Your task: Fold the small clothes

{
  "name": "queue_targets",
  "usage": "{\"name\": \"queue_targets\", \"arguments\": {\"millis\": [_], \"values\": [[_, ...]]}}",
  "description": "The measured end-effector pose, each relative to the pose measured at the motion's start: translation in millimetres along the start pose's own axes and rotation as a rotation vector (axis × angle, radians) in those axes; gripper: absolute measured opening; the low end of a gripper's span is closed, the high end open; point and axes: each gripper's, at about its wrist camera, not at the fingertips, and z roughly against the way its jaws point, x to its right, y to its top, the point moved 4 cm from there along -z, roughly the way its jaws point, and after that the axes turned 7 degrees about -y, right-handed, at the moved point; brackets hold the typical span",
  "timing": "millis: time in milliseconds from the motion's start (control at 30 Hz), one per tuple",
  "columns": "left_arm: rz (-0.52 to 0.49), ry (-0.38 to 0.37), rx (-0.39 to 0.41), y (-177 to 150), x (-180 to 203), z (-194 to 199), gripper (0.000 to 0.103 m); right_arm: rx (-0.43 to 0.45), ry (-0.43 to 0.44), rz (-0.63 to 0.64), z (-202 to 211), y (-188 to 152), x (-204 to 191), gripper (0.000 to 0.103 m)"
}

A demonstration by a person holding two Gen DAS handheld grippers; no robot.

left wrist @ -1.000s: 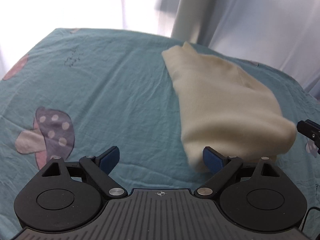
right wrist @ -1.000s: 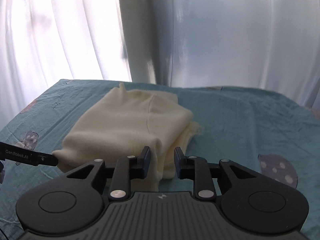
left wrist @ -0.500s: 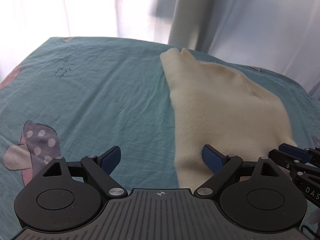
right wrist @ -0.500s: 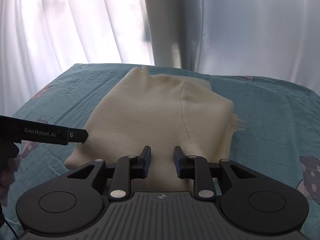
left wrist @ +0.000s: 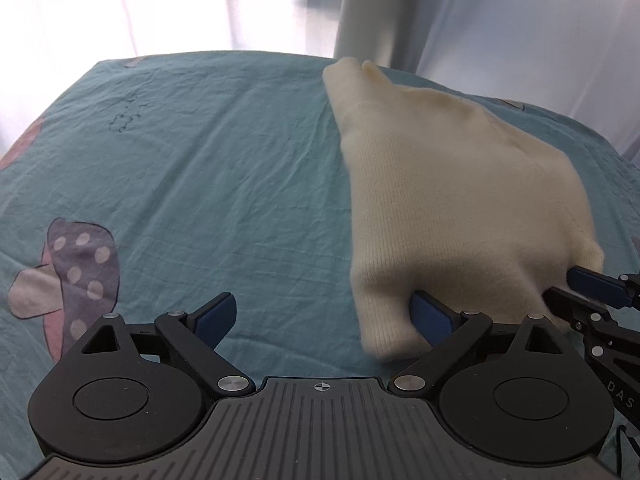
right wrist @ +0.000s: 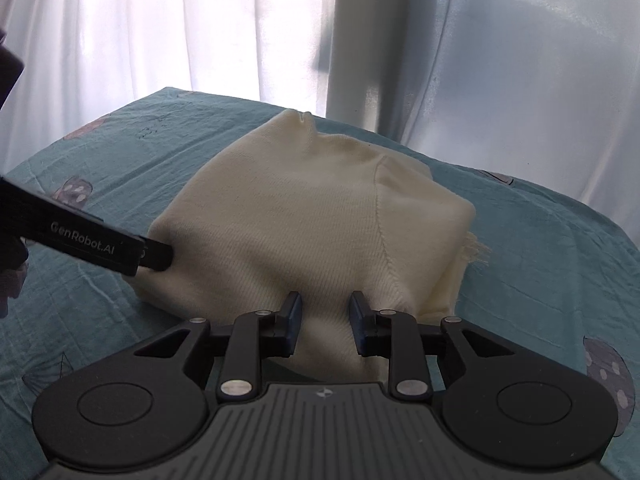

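The folded cream knitted garment lies on the teal bedsheet printed with spotted mushrooms, its near edge at both tools and a frayed fringe poking out at its right side. The right gripper has its jaws narrowly parted with the garment's near fold between them; whether they pinch it cannot be told. The left gripper gapes wide, its right finger touching the garment's near-left corner. Bare sheet stretches broadly to the left. The left tool's side reads "GenRobot.AI". White curtains hang behind.
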Motion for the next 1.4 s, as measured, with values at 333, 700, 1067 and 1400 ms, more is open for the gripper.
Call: {"name": "queue_targets", "arguments": {"millis": [333, 700, 1067, 1400], "values": [[-0.059, -0.011, -0.089, -51, 19, 33, 0.101, -0.283, 0.066, -0.145, 52, -58, -15, 0.087], [-0.097, 0.056, -0.134, -59, 30, 60, 0.102, -0.354, -0.034, -0.234, 76, -42, -5, 0.099], [-0.121, 0.110, -0.090, -33, 31, 72, 0.103, -0.367, -0.133, -0.200, 84, -10, -9, 0.099], [-0.100, 0.097, -0.085, -21, 33, 66, 0.103, -0.372, -0.181, -0.232, 71, 8, -4, 0.099]]}}
